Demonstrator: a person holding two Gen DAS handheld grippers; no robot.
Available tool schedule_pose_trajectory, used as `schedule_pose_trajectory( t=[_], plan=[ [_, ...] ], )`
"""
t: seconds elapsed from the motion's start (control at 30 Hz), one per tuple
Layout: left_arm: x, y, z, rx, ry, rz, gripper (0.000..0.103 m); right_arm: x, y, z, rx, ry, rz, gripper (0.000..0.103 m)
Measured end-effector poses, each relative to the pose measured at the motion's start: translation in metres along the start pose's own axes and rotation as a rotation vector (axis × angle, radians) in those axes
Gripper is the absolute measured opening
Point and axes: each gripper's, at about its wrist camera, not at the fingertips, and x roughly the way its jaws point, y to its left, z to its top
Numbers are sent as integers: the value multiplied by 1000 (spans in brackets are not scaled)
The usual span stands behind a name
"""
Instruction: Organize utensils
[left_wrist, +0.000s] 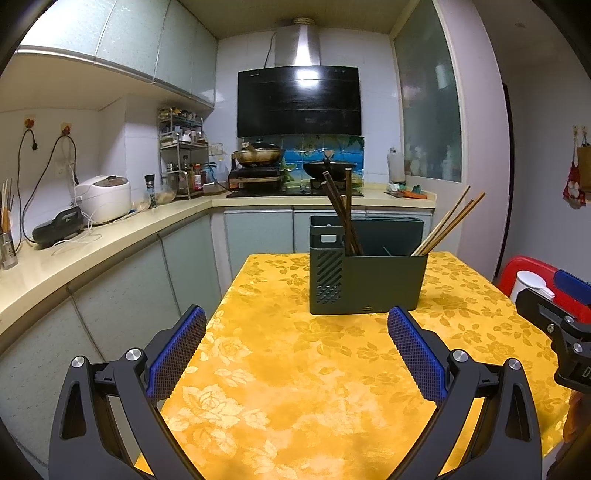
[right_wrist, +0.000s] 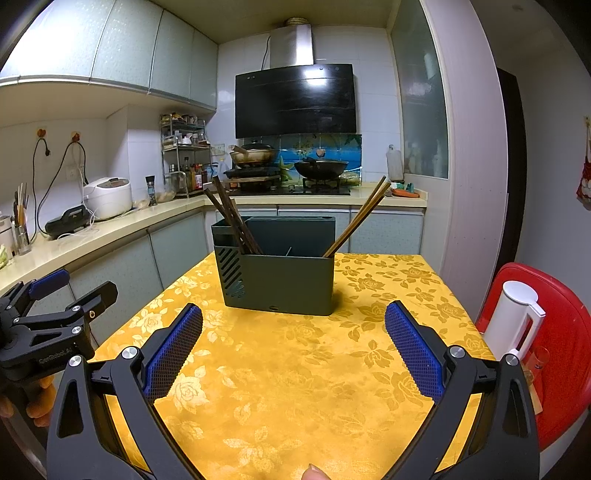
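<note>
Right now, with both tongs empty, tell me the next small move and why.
Probably ease the right tongs forward toward the light chopsticks leaning out of the right end of the green holder. Both tongs, the left tongs too, are open and hold nothing, and the dark chopsticks lean at the opposite end.
</note>
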Motion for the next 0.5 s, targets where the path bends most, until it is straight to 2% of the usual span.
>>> schedule_pose_trajectory(
  t=[0.5],
  plan=[
    [7,7,3,-25,41,8,95,1,-1,-9,2,9,-1,96]
  ],
)
